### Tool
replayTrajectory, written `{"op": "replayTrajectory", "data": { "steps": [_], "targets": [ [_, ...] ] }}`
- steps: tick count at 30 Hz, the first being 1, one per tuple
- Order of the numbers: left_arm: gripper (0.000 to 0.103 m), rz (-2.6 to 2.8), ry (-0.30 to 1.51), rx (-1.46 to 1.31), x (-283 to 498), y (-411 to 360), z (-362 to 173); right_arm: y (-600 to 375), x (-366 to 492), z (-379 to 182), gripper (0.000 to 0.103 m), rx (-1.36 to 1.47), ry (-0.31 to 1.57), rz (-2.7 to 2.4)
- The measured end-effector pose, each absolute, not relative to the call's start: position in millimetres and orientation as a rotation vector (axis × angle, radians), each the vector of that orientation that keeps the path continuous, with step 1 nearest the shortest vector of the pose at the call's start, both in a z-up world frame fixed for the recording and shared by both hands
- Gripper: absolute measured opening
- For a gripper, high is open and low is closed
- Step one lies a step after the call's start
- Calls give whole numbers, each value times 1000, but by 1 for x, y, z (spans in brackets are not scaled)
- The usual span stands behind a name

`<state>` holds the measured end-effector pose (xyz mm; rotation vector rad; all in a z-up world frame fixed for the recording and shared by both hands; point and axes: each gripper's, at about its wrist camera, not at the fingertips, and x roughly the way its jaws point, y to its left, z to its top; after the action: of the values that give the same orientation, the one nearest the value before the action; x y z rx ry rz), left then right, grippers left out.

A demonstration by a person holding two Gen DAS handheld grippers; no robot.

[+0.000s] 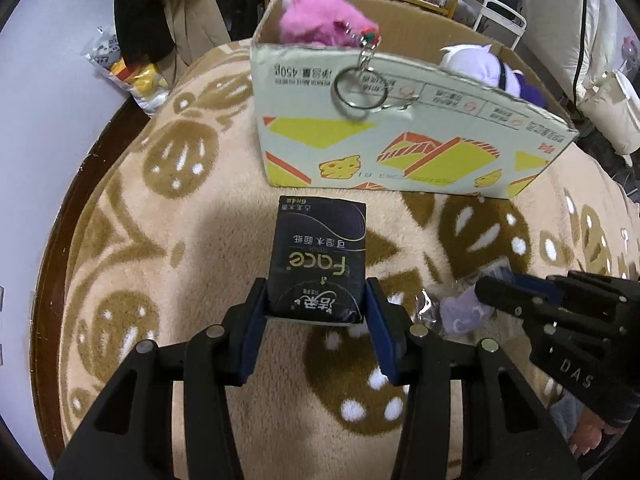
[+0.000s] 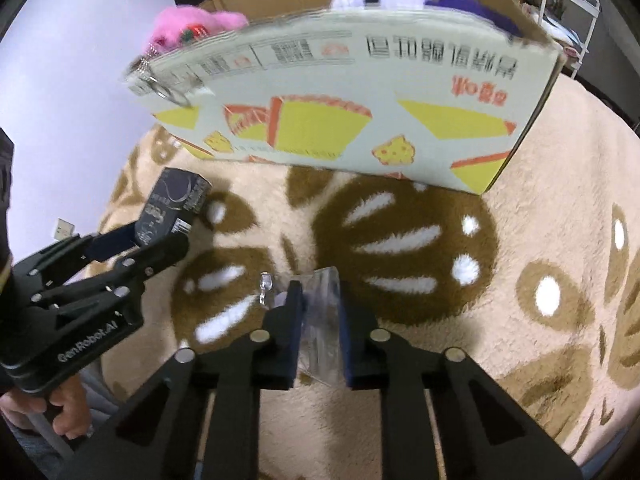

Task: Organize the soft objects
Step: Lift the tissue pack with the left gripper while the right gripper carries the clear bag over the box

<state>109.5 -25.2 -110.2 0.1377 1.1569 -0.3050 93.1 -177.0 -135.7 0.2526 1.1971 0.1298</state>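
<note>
My left gripper (image 1: pixel 316 292) is shut on a black tissue pack (image 1: pixel 320 240), pinched at its near end and held above the blanket. My right gripper (image 2: pixel 320 292) is shut on a clear plastic packet (image 2: pixel 320 328). From the left wrist view the right gripper (image 1: pixel 486 290) shows at the right, with a small lilac item in clear wrap (image 1: pixel 464 314) at its tips. The right wrist view shows the left gripper (image 2: pixel 160 236) and its tissue pack (image 2: pixel 176 196) at the left. Ahead stands an open cardboard box (image 1: pixel 400 140) holding a pink plush (image 1: pixel 316 16) and a white-and-purple plush (image 1: pixel 488 66).
A beige blanket with a brown pattern (image 1: pixel 160 240) covers the surface. A metal key ring (image 1: pixel 358 88) hangs from the pink plush over the box's front wall. A plastic bag (image 1: pixel 120 68) lies at the left edge, and a white rack (image 1: pixel 500 16) stands behind the box.
</note>
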Motion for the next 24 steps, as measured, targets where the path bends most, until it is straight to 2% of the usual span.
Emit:
{"op": "replayTrajectory", "data": {
  "steps": [7,24],
  "targets": [
    [46,-298,1086,178,87,-22,-78,-182,83,-118,7,280,1139,135],
    [46,-311,836,187,65,-21,-9,-215,68,-30,6,239,831,65]
  ]
}}
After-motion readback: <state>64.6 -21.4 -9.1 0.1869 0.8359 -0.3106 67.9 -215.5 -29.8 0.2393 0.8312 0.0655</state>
